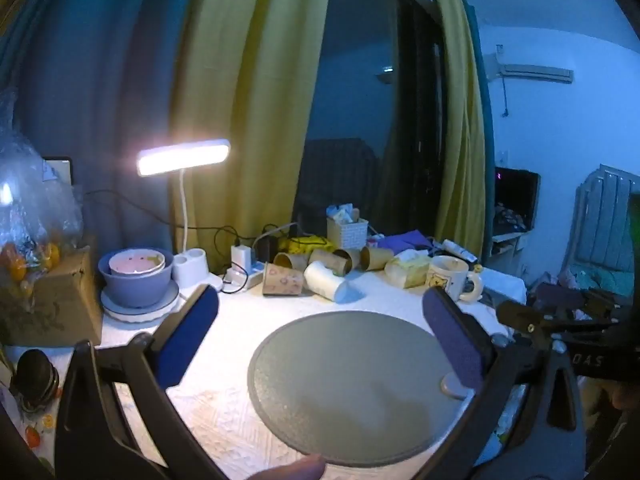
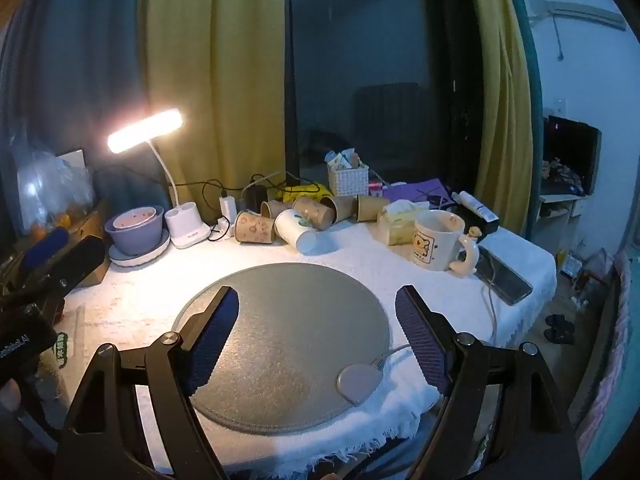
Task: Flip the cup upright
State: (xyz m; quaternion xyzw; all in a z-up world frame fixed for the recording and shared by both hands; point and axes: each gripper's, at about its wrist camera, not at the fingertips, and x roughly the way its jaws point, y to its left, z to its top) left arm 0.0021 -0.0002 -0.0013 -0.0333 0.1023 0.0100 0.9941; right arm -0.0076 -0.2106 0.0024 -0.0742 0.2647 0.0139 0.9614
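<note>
Several paper cups lie on their sides at the back of the table: a patterned brown cup (image 1: 282, 279) (image 2: 255, 227), a white cup (image 1: 325, 281) (image 2: 297, 229), and more brown cups (image 1: 340, 259) (image 2: 316, 210) behind. A white mug (image 1: 452, 278) (image 2: 438, 240) with a bear print stands upright at the right. A round grey mat (image 1: 348, 384) (image 2: 288, 344) lies in front. My left gripper (image 1: 320, 328) is open and empty above the mat's near side. My right gripper (image 2: 318, 316) is open and empty over the mat. Each gripper shows at the edge of the other's view.
A lit desk lamp (image 1: 184, 157) (image 2: 145, 130) stands at the back left beside stacked bowls (image 1: 136, 276) (image 2: 136, 228). Chargers and cables, a white basket (image 2: 348, 178), a tissue pack (image 2: 398, 222) and a phone (image 2: 504, 276) crowd the back and right. A cardboard box (image 1: 52, 304) stands left.
</note>
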